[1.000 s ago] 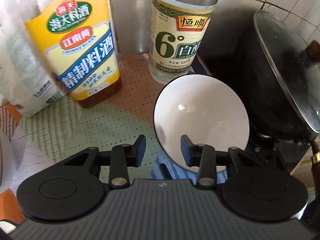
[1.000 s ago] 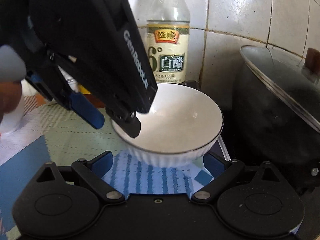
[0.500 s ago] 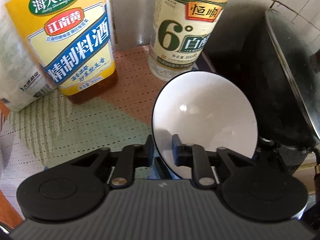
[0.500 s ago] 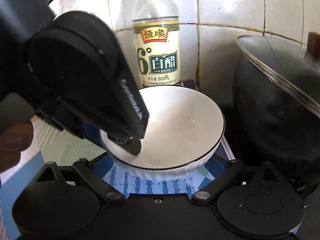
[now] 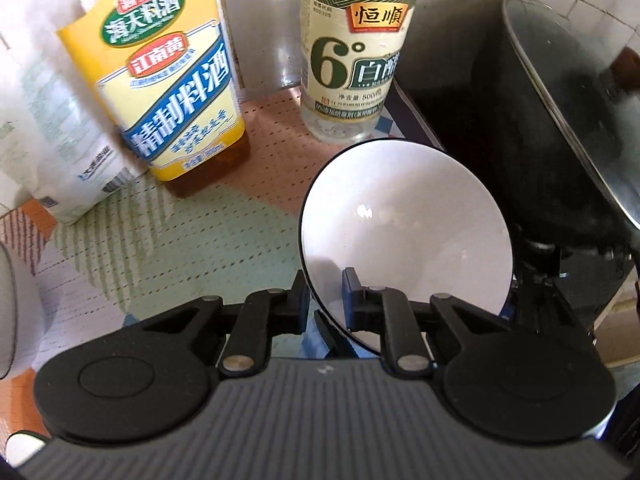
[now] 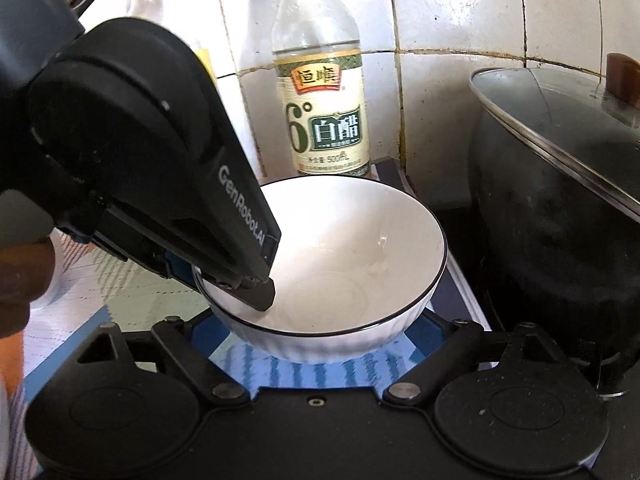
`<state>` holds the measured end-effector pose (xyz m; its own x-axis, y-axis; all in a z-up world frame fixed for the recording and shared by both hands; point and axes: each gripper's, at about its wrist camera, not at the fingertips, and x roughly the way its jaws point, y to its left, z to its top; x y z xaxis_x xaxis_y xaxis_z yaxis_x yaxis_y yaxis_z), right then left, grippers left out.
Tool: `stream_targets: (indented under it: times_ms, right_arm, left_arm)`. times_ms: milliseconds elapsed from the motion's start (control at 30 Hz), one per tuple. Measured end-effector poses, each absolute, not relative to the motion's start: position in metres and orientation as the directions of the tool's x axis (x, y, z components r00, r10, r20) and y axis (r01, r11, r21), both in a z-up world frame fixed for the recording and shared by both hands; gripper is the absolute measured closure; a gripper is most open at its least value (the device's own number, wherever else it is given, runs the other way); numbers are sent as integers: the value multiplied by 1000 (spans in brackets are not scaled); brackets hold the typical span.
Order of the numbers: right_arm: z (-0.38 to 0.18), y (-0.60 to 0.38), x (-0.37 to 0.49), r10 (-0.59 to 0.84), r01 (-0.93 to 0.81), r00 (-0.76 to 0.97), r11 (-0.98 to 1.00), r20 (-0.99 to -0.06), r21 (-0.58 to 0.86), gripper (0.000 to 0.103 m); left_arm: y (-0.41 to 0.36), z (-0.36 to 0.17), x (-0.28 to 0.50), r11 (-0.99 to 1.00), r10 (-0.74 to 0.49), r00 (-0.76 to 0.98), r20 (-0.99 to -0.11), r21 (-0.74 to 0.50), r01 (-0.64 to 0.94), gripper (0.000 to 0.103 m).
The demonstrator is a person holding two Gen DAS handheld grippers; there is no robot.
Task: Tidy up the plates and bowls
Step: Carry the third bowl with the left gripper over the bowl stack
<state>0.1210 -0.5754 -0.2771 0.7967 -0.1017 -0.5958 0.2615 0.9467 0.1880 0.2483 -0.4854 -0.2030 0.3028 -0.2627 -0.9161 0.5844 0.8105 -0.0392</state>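
Observation:
A white bowl [image 5: 404,236] with a thin black rim is held tilted, lifted off the patterned mat. My left gripper [image 5: 324,300] is shut on its near-left rim, one finger inside and one outside. In the right wrist view the same bowl [image 6: 344,256] sits in the middle, with the left gripper [image 6: 240,284] clamped on its left rim. My right gripper [image 6: 316,340] is open just in front of and below the bowl, its fingers spread wide to either side, touching nothing.
A white vinegar bottle [image 5: 356,52] and a yellow cooking wine bottle [image 5: 160,76] stand at the tiled back wall. A black pot with a glass lid [image 6: 560,200] stands close on the right. A white bag [image 5: 48,136] is at the left.
My left gripper's fingers closed on the bowl's rim and tilted and lifted the bowl. The right gripper stayed open and drew slightly nearer.

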Motion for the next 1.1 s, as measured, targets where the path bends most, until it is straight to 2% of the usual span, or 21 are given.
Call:
stream_targets:
  times_ms: [400, 533, 833, 1100]
  right_arm:
    - [-256, -550, 114, -81, 223, 801, 960, -593, 170, 9]
    - [-246, -534, 108, -77, 213, 806, 963, -587, 167, 10]
    - [-222, -467, 96, -49, 169, 806, 974, -589, 150, 11]
    - [-186, -410, 108, 16, 44, 829, 995, -559, 94, 11]
  left_arm:
    - [-434, -177, 233, 809, -282, 283, -917, -69, 584, 88]
    - [-411, -164, 223, 802, -275, 305, -912, -43, 596, 88]
    - [-334, -136, 219, 814, -305, 297, -905, -86, 575, 88]
    - [-255, -110, 226, 841, -339, 338, -878, -121, 527, 88]
